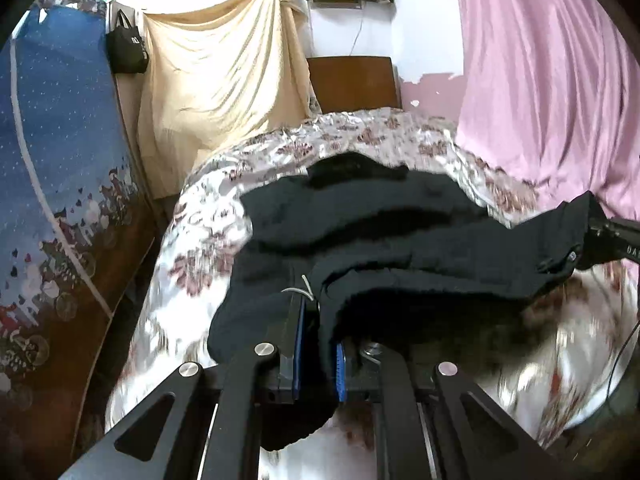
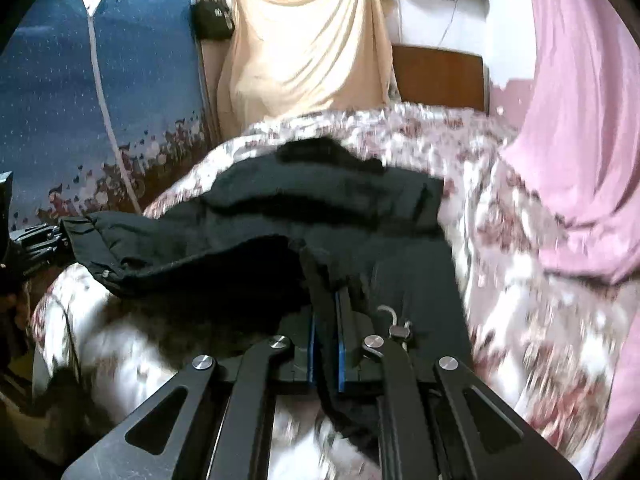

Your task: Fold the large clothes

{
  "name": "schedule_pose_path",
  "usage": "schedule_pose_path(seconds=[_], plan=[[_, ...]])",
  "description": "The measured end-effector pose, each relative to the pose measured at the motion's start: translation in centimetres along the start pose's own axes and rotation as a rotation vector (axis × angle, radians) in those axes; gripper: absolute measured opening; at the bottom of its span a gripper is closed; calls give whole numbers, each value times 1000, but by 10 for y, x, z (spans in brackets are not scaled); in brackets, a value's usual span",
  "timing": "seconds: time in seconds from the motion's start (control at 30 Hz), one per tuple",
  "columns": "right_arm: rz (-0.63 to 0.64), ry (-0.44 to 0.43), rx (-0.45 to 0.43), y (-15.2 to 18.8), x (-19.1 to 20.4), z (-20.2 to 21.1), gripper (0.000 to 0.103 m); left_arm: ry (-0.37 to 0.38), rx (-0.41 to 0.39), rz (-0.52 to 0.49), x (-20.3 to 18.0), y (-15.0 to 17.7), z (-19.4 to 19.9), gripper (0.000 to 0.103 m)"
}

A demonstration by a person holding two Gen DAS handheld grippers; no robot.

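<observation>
A large black garment [image 1: 380, 224] lies across a floral bedspread [image 1: 208, 216], lifted at its near edge. My left gripper [image 1: 318, 312] is shut on one near corner of it, the cloth pinched between the blue pads [image 1: 299, 344]. My right gripper [image 2: 326, 312] is shut on the other near corner of the black garment [image 2: 320, 216], and cloth hangs down between its fingers. The right gripper also shows at the right edge of the left wrist view [image 1: 616, 236]. The left gripper shows at the left edge of the right wrist view [image 2: 36, 240].
A blue patterned mattress [image 1: 60, 152] leans at the left. A beige sheet [image 1: 224, 72] and a black bag [image 1: 128, 48] hang on the back wall. A brown headboard [image 1: 356, 84] stands behind the bed. A pink curtain [image 1: 540, 80] hangs at the right.
</observation>
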State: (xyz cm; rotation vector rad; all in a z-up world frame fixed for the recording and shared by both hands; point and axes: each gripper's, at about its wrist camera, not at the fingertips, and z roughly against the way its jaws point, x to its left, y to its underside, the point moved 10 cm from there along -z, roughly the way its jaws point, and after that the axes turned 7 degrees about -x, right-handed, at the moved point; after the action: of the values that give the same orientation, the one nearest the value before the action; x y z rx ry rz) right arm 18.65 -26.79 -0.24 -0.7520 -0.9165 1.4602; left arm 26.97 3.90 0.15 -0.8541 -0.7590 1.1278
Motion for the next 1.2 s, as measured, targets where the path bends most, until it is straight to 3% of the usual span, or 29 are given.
schedule_pose_path(seconds=[0.27,0.4,0.57,0.73,1.0,1.2], plan=[[-59,37,-85,-76,-19,-42,6,-33,10,-22,9,-68,-50,12],[-72,67,-109,-99,-25,-72,6,-48,-9,-16,13,-93,-82,12],[-81,86,-136,-128,-35,-109,6,-49,-35,69,29,-122,-126,12],[-56,100,-162,-164,-46,-150,6,-76,-59,35,35,-152,-171,12],[-34,133,-141,-211,-72,-244,6,-102,-54,60,50,-197,-272,12],[-19,167,-103,-230,-89,-318,6,-116,-32,74,54,-208,-337,12]])
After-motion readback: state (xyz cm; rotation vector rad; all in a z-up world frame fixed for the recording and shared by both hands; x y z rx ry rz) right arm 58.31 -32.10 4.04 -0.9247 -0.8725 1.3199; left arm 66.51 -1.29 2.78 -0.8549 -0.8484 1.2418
